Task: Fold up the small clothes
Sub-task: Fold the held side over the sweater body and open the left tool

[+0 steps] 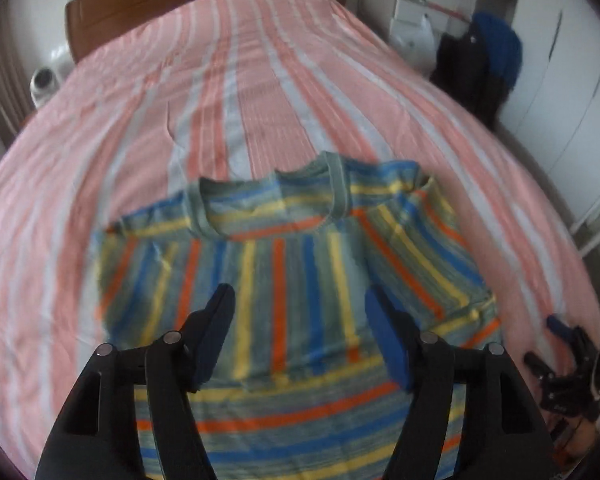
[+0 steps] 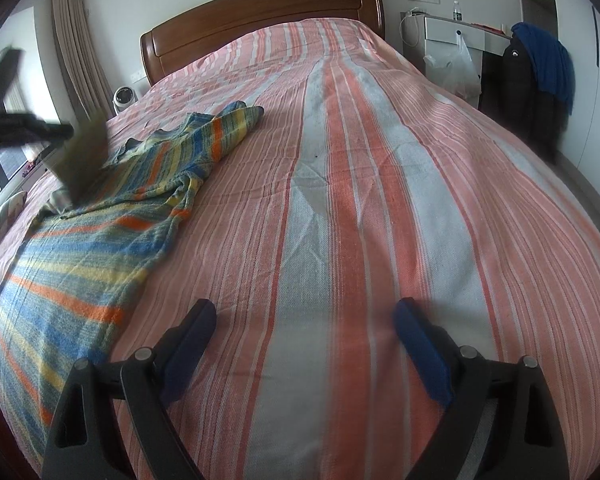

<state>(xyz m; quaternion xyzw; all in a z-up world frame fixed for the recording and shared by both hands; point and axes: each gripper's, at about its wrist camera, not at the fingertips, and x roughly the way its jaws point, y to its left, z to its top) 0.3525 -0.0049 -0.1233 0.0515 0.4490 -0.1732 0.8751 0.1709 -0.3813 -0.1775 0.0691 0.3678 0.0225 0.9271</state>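
A small shirt with blue, yellow, orange and grey stripes lies on the pink striped bedspread, its collar toward the headboard and one sleeve folded across the body. My left gripper hovers over the shirt's middle, open, with nothing between its fingers. In the right wrist view the shirt lies at the left, with the left gripper a blur above it. My right gripper stands open over bare bedspread to the right of the shirt, and it also shows at the edge of the left wrist view.
A wooden headboard closes the far end of the bed. A small white fan stands at its left, by the curtains. On the right are a white desk with a plastic bag, dark and blue garments on a chair, and white cupboards.
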